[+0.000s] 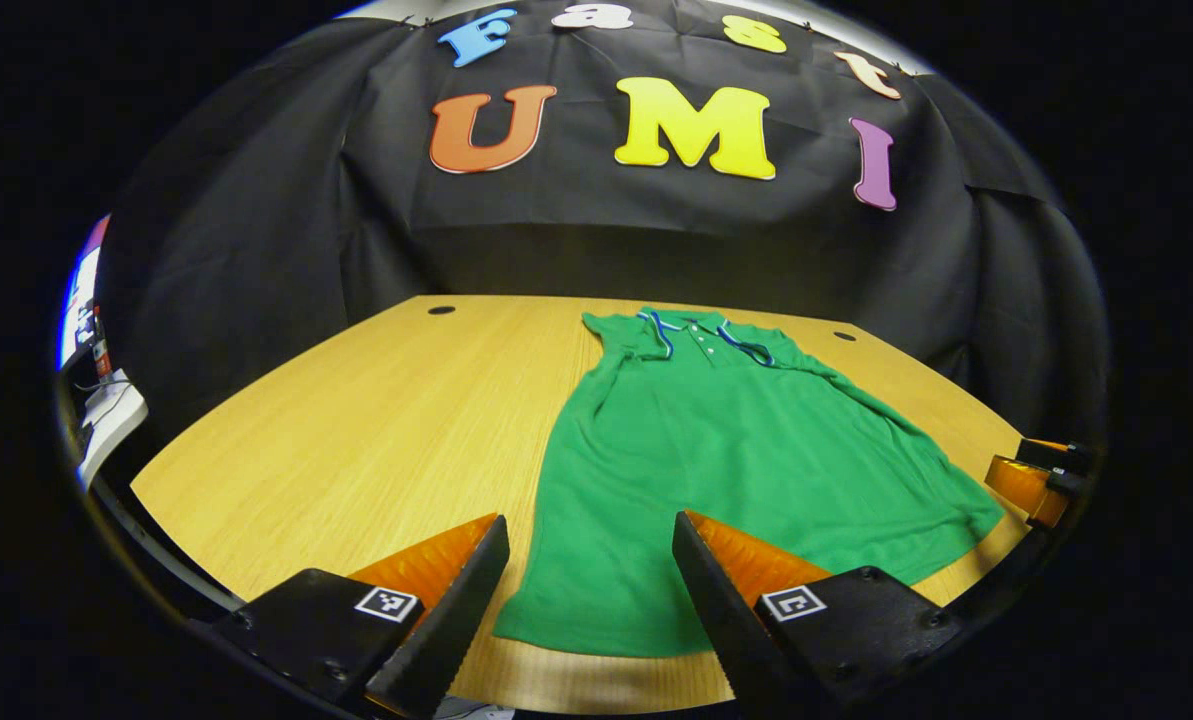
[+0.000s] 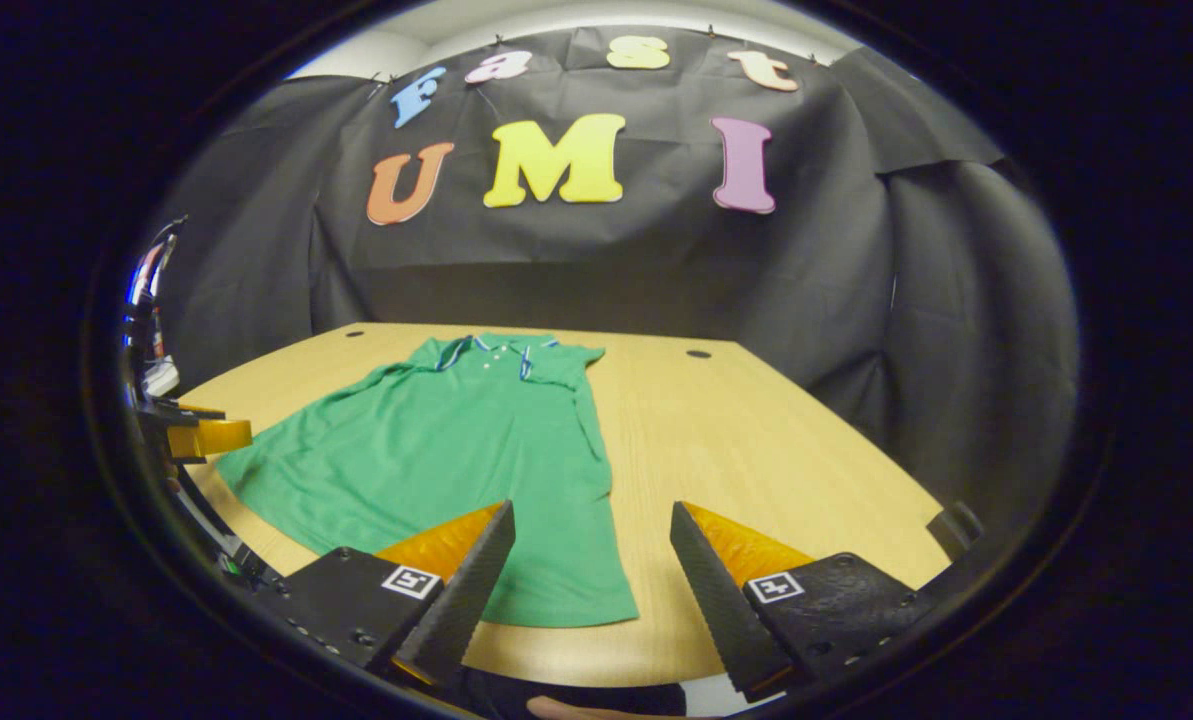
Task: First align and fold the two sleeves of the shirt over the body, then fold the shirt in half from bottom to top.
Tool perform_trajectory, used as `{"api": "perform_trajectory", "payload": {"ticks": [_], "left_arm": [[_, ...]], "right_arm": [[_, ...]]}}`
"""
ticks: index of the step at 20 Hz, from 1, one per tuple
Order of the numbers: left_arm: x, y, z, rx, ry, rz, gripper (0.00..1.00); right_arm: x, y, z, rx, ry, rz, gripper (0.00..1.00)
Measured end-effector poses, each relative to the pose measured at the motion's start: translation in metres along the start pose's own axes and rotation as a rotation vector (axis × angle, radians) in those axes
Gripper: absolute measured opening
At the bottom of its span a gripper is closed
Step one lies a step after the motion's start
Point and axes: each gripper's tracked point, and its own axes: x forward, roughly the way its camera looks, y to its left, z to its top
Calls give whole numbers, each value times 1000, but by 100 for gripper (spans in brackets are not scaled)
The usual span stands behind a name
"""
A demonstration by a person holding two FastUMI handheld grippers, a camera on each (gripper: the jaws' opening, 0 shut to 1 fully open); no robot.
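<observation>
shirt: green polo shirt [image 1: 746, 470] lies flat on the wooden tabletop [image 1: 356, 420], collar toward the black cloth wall, hem toward the near edge. both sleeves look already folded in over the body, so the outline is a long narrow shape widening toward the hem.
collar: the collar [image 1: 706, 335] has pale and blue trim and a short button placket; it sits at the end of the shirt nearest the wall.
hem: the bottom edge lies just short of the near edge of the tabletop, not yet folded up.
left tool: the left tool [image 1: 590, 580] hangs above the near left corner of the shirt's hem, jaws spread wide, nothing between them. one finger is over bare wood beside the shirt, the other over the green fabric.
right tool: the right tool [image 2: 590, 575] hangs above the near right corner of the hem, jaws wide apart and holding nothing. one finger is over the shirt, the other over bare wood beside it.
holes: two small dark round holes [image 1: 441, 310] sit in the tabletop, beyond the shirt's collar on either side.
</observation>
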Motion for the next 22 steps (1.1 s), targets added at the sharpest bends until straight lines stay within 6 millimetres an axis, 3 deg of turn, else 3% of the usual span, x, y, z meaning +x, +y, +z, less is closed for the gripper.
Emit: {"api": "perform_trajectory", "payload": {"ticks": [6,8,10,11,12,13,14,15,16,17,18,20,22], "left_arm": [[9,7,-15,-21,49,10,100],[11,9,-14,-16,48,16,100],[12,17,-16,-13,56,42,93],[11,20,-16,-17,58,52,79],[10,23,-16,-13,62,62,72],[11,24,-16,-13,60,64,59],[10,22,-15,-18,54,57,54],[10,20,-16,-29,52,49,42],[12,16,-15,-36,46,37,33],[13,12,-15,-32,45,25,17],[13,10,-14,-25,44,16,13],[14,5,-11,-36,41,-18,8],[14,2,-10,-50,40,-38,7]], "right_arm": [[9,18,-31,-22,101,36,96],[12,19,-29,12,111,46,95],[14,16,-29,40,122,41,94],[15,17,-31,43,129,50,88],[17,20,-31,48,127,52,81],[17,23,-30,48,131,63,68],[17,26,-31,52,132,72,62],[17,30,-30,61,138,87,43],[19,33,-29,81,136,99,34],[22,36,-30,85,143,107,21],[23,36,-25,66,131,111,6],[30,37,-17,30,129,122,0],[29,33,-8,14,109,128,3]]}}
